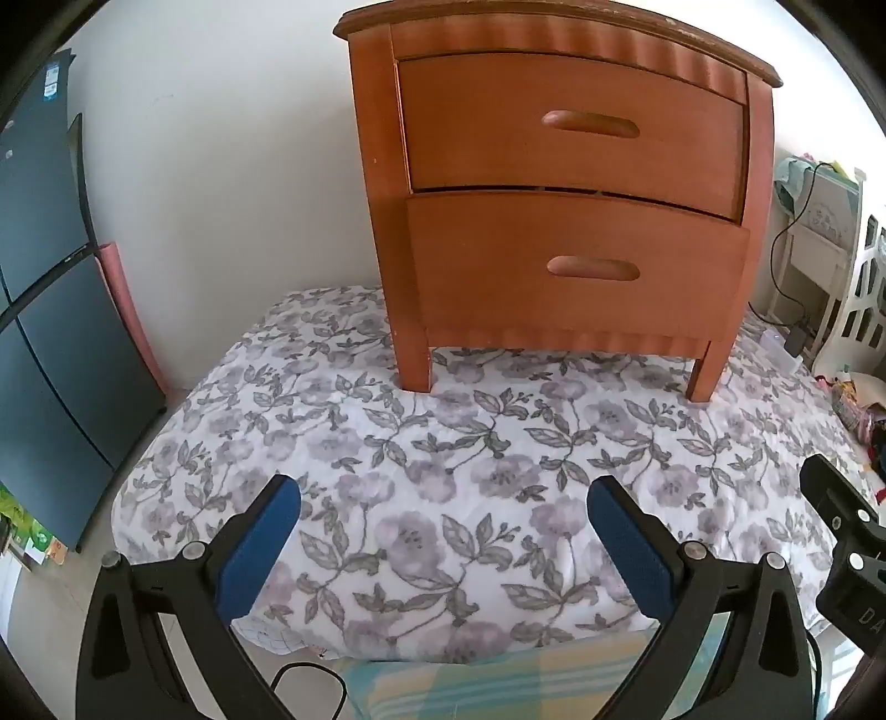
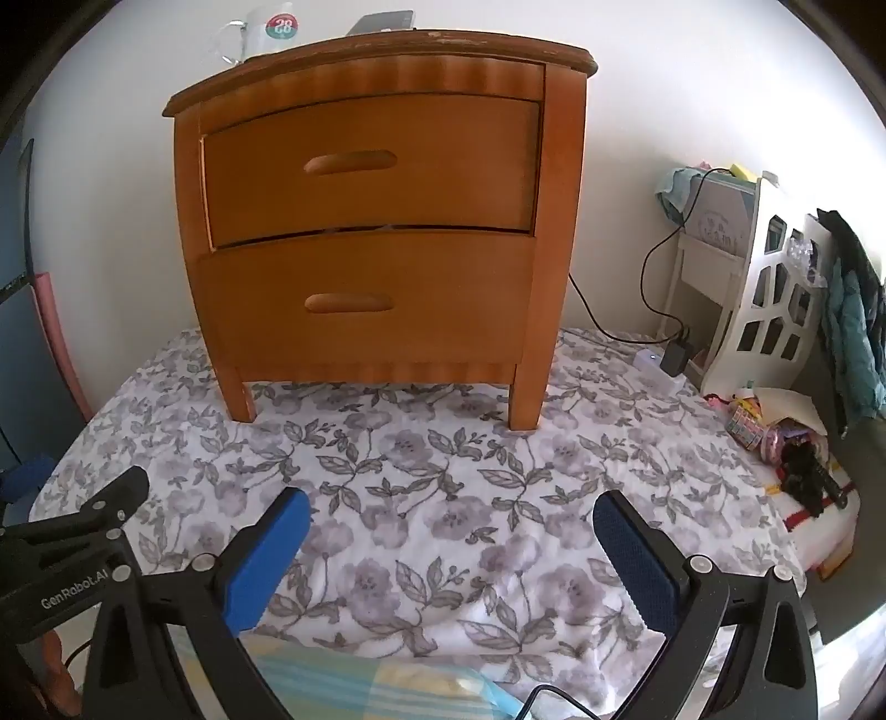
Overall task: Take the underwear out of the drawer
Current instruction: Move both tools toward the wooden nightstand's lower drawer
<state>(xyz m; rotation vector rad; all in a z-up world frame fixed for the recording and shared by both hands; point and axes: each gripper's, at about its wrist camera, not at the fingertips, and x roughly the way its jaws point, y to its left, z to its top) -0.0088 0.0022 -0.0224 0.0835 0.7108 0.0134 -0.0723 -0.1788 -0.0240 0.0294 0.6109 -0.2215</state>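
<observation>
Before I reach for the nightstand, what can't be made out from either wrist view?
- Underwear: in neither view; both closed drawer fronts, upper drawer and lower drawer, hide the contents.
- Nightstand top: cut off in left view.
- Mug: washed out, clipped by the right view's edge.

The nightstand is orange-brown wood with a smooth, faintly glossy finish, its top edge chipped and worn. Under it lies a soft matt cloth bedspread, floral-printed and creased. Each gripper's finger pads look like ribbed blue rubber on matt black plastic.
</observation>
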